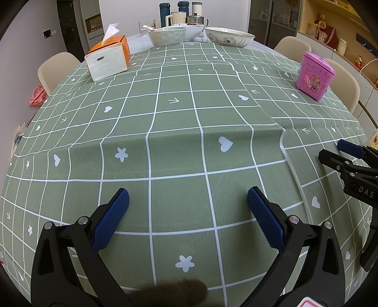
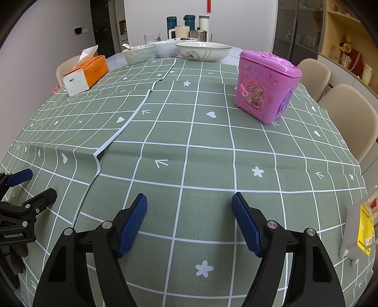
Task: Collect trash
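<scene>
My left gripper (image 1: pixel 188 196) is open and empty, low over the green checked tablecloth (image 1: pixel 174 122). My right gripper (image 2: pixel 189 200) is open and empty over the same cloth (image 2: pixel 208 151); it also shows at the right edge of the left wrist view (image 1: pixel 330 151). The left gripper shows at the left edge of the right wrist view (image 2: pixel 40 184). A pink toy bin (image 2: pixel 267 87) with a lid stands ahead and right of the right gripper; it also shows in the left wrist view (image 1: pixel 314 75). No loose trash shows on the cloth.
An orange and white tissue box (image 1: pixel 108 57) stands far left. Bowls (image 1: pixel 167 35), a large dish (image 1: pixel 229 36), cups and flasks (image 1: pixel 182 11) fill the far end. Beige chairs (image 2: pixel 349 118) ring the table. A yellow and white object (image 2: pixel 361 229) sits at the right edge.
</scene>
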`<state>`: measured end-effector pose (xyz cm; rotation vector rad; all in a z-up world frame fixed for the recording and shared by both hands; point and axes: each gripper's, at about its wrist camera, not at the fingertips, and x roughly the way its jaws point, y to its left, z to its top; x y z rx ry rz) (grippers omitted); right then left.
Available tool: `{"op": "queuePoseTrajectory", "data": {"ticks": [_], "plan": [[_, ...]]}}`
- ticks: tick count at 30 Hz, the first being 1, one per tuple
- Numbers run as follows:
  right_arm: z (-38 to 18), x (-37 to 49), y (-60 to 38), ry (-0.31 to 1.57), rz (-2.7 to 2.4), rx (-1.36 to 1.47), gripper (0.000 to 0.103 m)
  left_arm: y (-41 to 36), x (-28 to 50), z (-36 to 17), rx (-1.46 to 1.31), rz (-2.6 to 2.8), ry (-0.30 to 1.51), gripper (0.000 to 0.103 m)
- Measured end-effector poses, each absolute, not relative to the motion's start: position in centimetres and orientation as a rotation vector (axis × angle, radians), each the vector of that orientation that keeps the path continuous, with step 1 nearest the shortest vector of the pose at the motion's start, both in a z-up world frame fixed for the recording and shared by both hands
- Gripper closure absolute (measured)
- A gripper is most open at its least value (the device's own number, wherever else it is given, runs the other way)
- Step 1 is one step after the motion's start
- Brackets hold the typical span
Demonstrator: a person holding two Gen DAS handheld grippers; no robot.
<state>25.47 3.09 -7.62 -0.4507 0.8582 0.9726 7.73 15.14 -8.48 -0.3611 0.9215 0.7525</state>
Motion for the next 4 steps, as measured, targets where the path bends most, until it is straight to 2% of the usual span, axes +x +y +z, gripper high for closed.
{"op": "queuePoseTrajectory", "data": {"ticks": [4], "plan": [[-7.61,25.46,3.08,0.858,0.973,-0.451,0.033,15.07,7.81,-8.49,-0.361,0.752,0.921,0.008]]}}
